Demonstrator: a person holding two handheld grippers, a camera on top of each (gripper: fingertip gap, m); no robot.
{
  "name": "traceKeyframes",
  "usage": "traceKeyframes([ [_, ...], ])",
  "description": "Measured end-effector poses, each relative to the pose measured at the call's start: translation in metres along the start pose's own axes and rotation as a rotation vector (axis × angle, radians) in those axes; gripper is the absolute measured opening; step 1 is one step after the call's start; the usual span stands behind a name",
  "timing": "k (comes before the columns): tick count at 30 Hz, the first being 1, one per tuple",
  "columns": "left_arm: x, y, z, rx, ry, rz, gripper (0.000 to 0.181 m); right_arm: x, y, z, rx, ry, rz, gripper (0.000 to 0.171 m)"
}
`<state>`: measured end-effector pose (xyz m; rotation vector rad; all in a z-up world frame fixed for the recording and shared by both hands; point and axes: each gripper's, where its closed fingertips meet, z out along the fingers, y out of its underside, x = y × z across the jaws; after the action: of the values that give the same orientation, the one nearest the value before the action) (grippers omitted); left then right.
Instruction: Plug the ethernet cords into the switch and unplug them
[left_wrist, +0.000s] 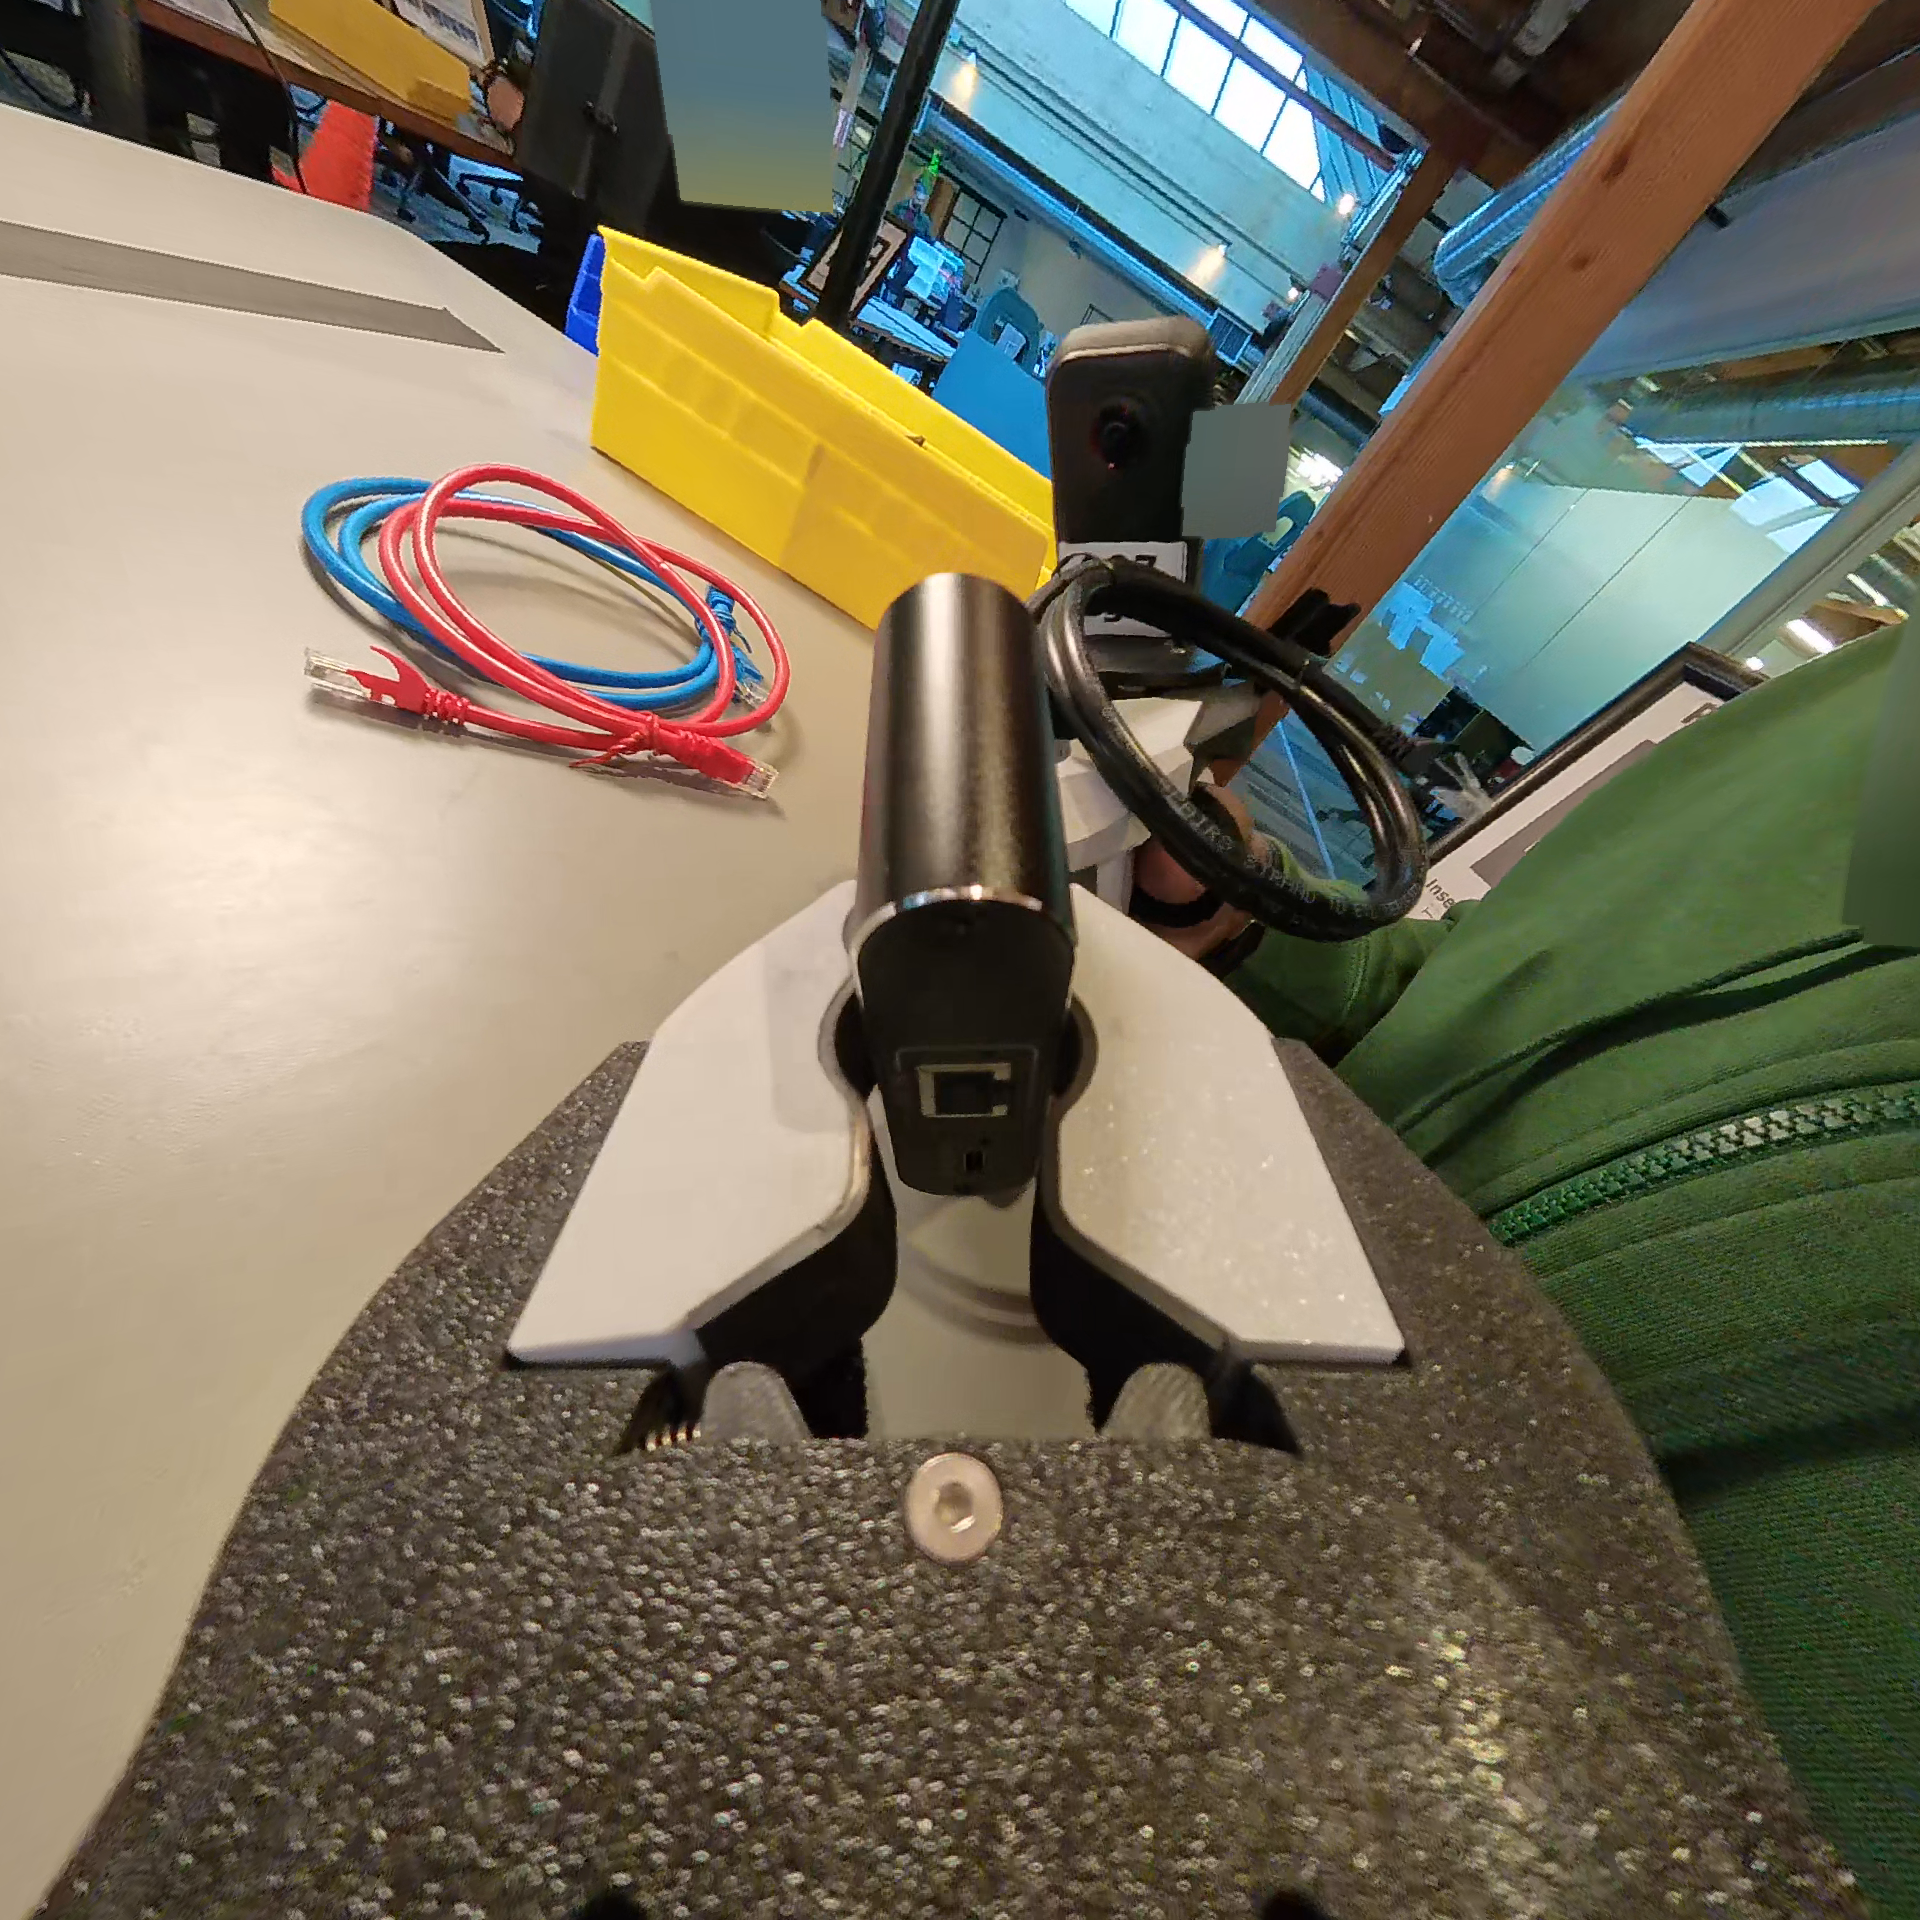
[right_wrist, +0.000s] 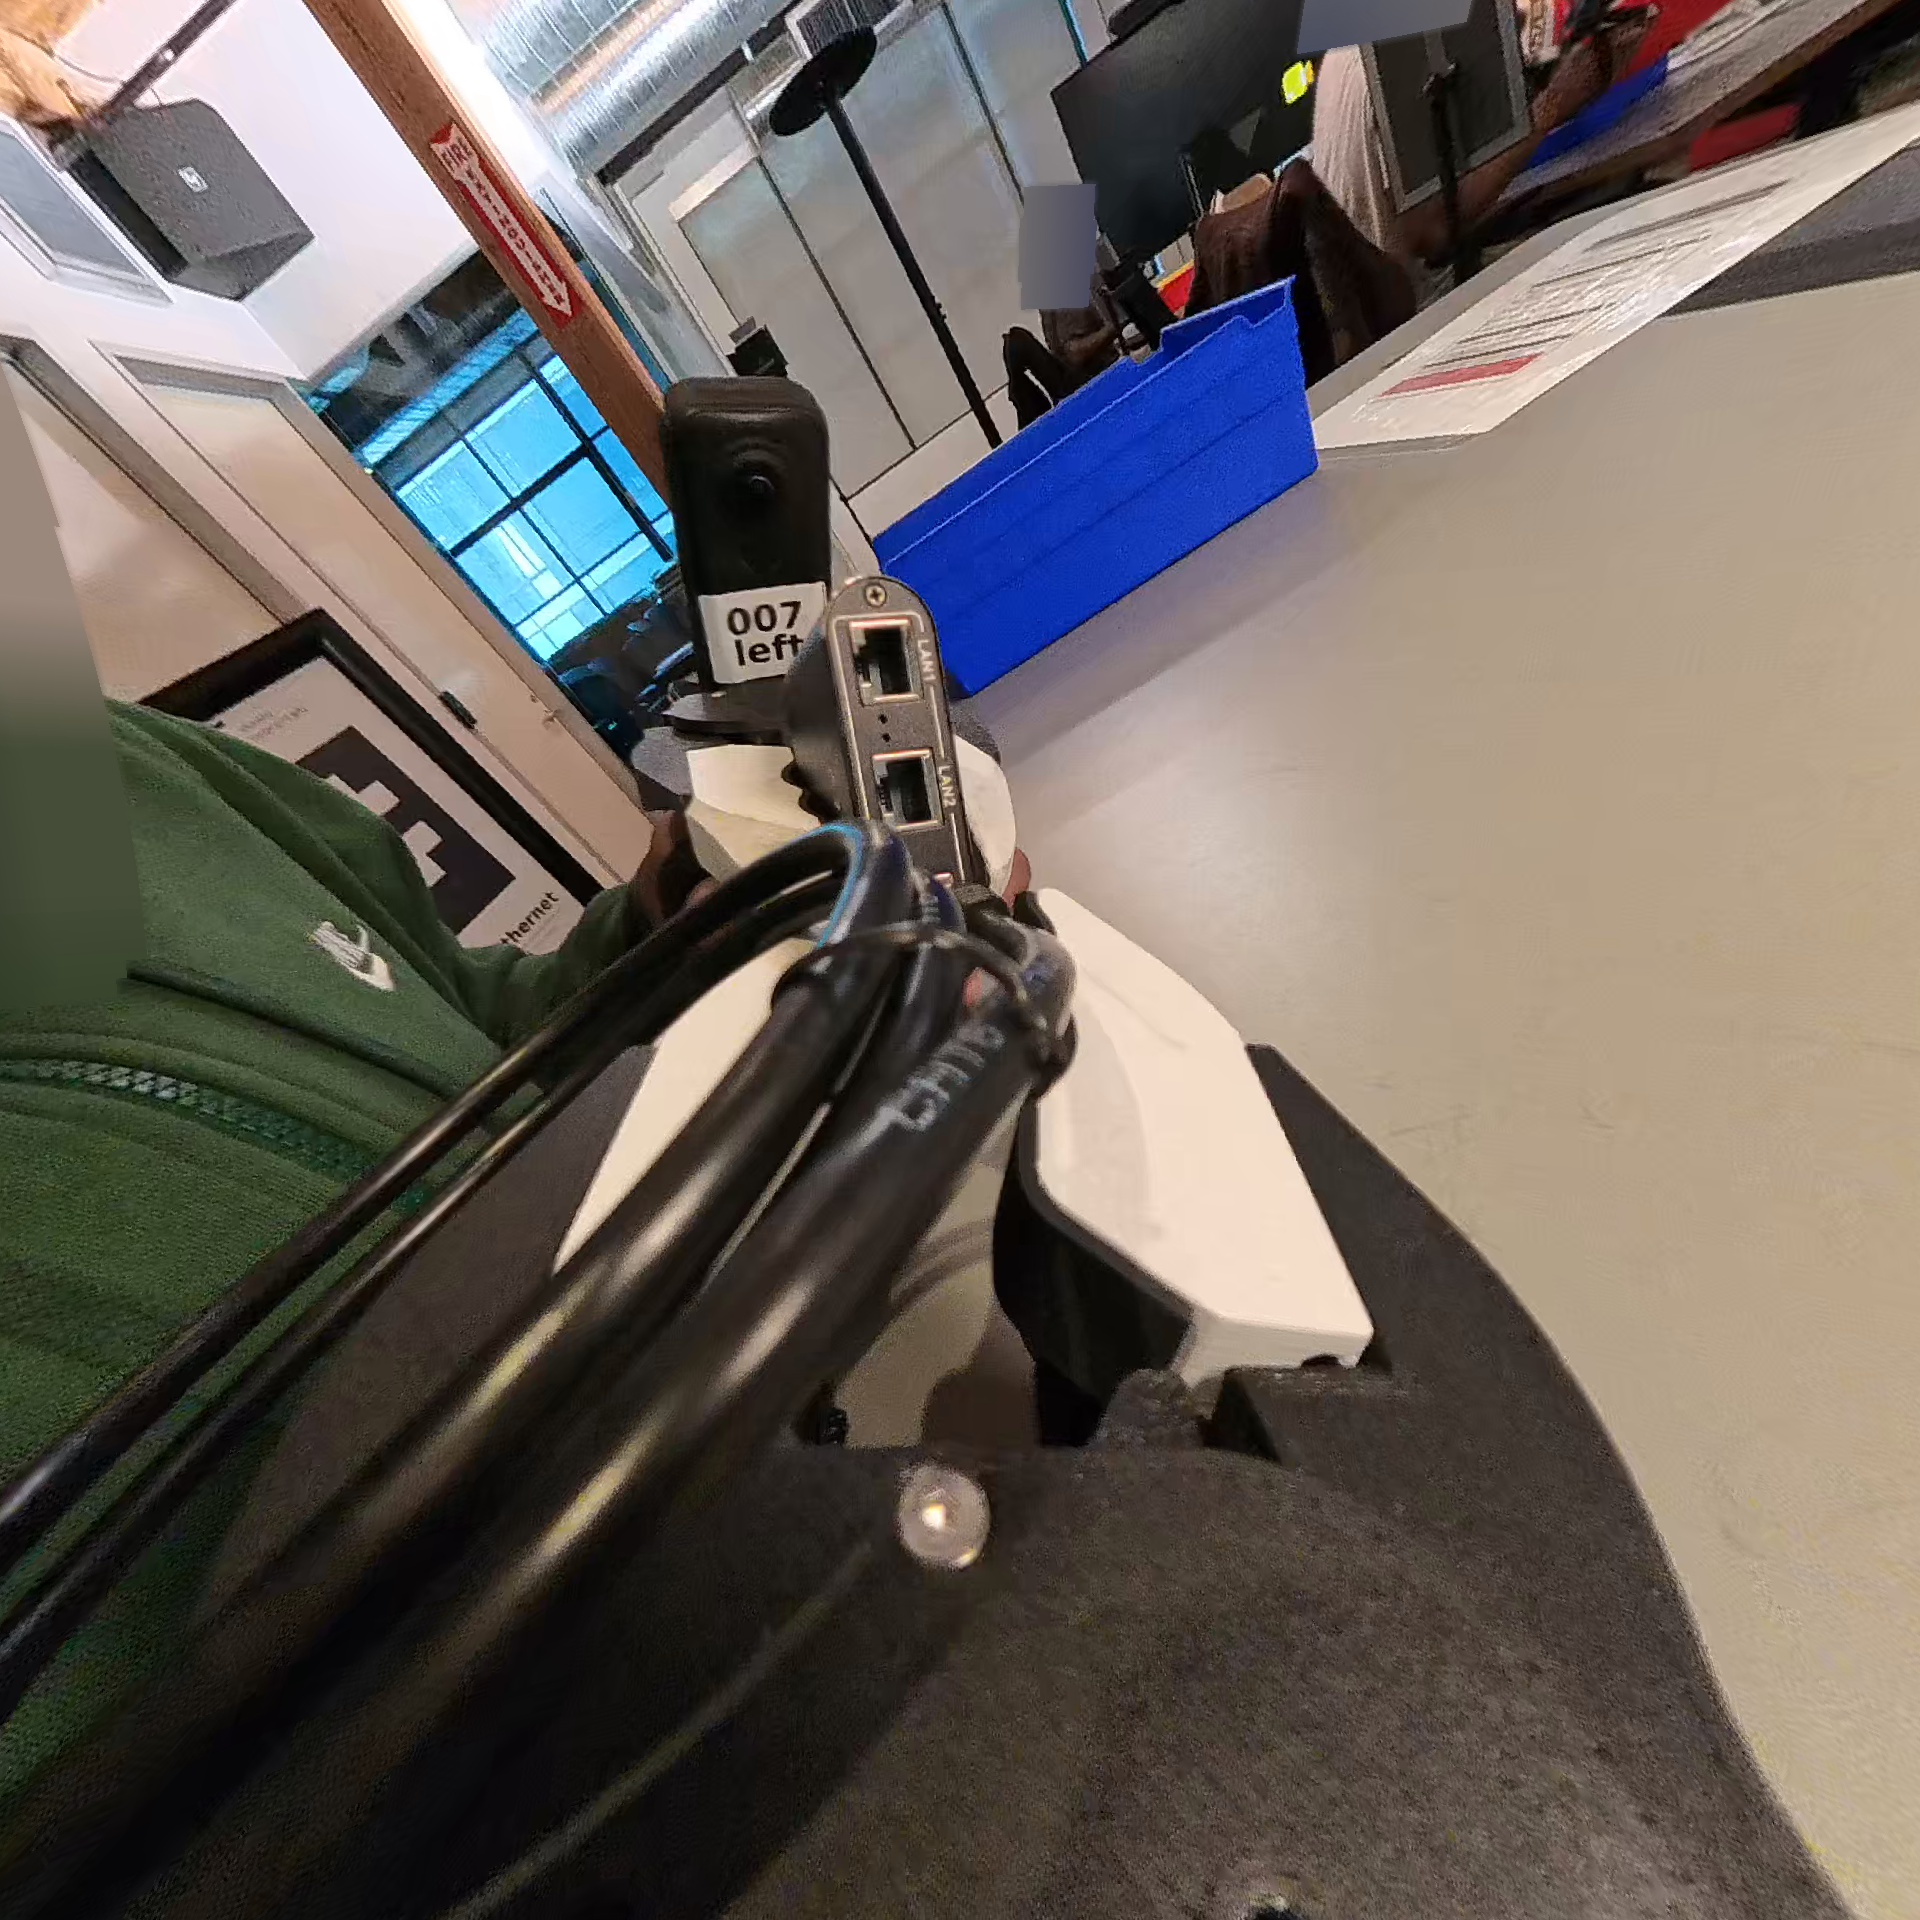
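Clamping the black switch (left_wrist: 961, 831) upright in my left gripper (left_wrist: 966, 1164), above the desk (left_wrist: 312, 987); right gripper (right_wrist: 997, 935) pinches the coiled black cord (right_wrist: 810, 1049) just beside its ports. Red cord (left_wrist: 582, 665) & blue cord (left_wrist: 416, 540) lie coiled on the desk near the yellow bin (left_wrist: 790, 457), by its far edge.

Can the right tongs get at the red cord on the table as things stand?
Probably not yet. The right tongs are shut on a coiled black cord, so they would have to drop it first. The red cord itself lies uncovered on the table.
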<state>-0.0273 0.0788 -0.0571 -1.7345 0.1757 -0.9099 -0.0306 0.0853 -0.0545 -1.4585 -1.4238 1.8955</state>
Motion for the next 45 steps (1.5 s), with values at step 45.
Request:
traceKeyframes([
  [45,-0.013,0.009,0.009,-0.095,-0.257,0.36,0.029,0.013,-0.003,-0.011,-0.021,0.289,-0.36,0.016],
])
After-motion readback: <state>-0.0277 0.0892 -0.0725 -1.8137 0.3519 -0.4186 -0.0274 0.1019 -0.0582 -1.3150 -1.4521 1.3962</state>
